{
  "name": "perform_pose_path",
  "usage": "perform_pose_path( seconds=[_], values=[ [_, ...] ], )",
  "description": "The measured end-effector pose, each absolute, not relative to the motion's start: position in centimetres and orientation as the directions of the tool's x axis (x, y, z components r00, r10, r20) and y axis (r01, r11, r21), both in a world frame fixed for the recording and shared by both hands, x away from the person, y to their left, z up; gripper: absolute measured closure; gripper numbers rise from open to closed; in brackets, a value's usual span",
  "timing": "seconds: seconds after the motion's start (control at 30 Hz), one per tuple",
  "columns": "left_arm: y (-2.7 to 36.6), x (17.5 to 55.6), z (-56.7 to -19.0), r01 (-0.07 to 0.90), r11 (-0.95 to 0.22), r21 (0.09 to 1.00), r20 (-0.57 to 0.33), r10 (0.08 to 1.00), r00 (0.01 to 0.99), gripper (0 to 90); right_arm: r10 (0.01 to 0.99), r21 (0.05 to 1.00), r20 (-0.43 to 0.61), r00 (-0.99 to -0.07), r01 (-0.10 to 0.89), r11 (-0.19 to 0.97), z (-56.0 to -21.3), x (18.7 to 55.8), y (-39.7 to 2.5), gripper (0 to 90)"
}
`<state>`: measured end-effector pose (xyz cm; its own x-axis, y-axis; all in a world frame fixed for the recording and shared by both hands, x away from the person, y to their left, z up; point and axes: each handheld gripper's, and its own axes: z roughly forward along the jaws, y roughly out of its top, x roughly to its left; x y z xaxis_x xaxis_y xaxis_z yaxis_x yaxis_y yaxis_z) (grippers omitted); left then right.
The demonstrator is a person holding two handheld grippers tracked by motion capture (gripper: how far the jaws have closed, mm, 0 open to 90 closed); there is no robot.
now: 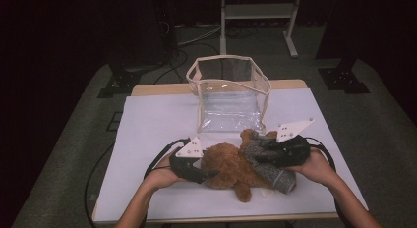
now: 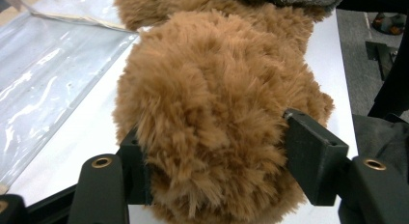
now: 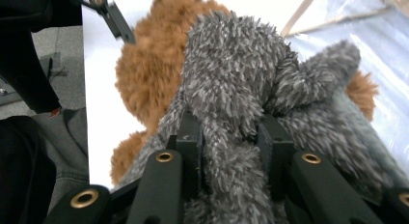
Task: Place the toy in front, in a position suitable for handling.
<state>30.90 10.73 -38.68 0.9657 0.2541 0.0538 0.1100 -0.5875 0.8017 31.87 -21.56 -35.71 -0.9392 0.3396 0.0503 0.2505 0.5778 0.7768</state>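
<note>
On the white table (image 1: 147, 129), the left gripper (image 1: 196, 171) squeezes a fluffy brown teddy bear's (image 1: 228, 166) head; at 3 o'clock, the right gripper (image 1: 275, 152) pinches its fuzzy grey garment (image 1: 265, 164), perhaps a scarf.

— Where do things sit on the table (image 1: 147, 120)?

— A plush toy (image 1: 231, 166) lies near the front edge, at the middle. A fuzzy garment (image 1: 268, 164) lies over the toy's right part.

— And the grippers?

— The left gripper (image 1: 206, 175) is at the toy's left end, jaws either side of it. The right gripper (image 1: 265, 152) is on the right, jaws pinching the garment.

— Anything behind?

— A bag (image 1: 228, 93) stands behind the toy, toward the table's far edge.
</note>
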Motion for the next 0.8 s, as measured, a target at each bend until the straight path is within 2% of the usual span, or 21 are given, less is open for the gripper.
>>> perform_pose_path(
  seconds=[0.1,0.2,0.47,0.6,0.67,0.8],
  values=[
    [10.4,30.8,-38.6,0.105,-0.594,0.798,0.058,0.249,0.967,36.6,0.327,0.78,0.027,-0.945,0.224,0.584,-35.1,31.8,-20.7,67.2],
    [10.1,30.7,-38.5,0.088,-0.608,0.789,0.074,0.236,0.969,36.6,0.278,0.782,-0.024,-0.96,0.156,0.604,-34.2,31.9,-18.0,67.1],
    [10.1,30.1,-38.6,0.061,-0.622,0.781,0.102,0.222,0.97,36.1,0.213,0.786,-0.023,-0.977,0.114,0.608,-34.0,32.7,-14.3,66.7],
    [10.2,30.1,-38.6,0.058,-0.624,0.779,0.105,0.221,0.97,35.9,0.224,0.775,0.01,-0.975,0.149,0.615,-34.9,33.1,-15.2,66.8],
    [10.1,30.1,-38.6,0.062,-0.621,0.781,0.099,0.222,0.97,35.8,0.255,0.777,0.033,-0.966,0.185,0.602,-35.3,33.1,-17.1,66.8],
    [9.8,30.2,-38.5,0.06,-0.632,0.772,0.101,0.215,0.971,35.6,0.258,0.782,0.021,-0.966,0.177,0.598,-35.2,32.6,-17.4,66.7]
  ],
)
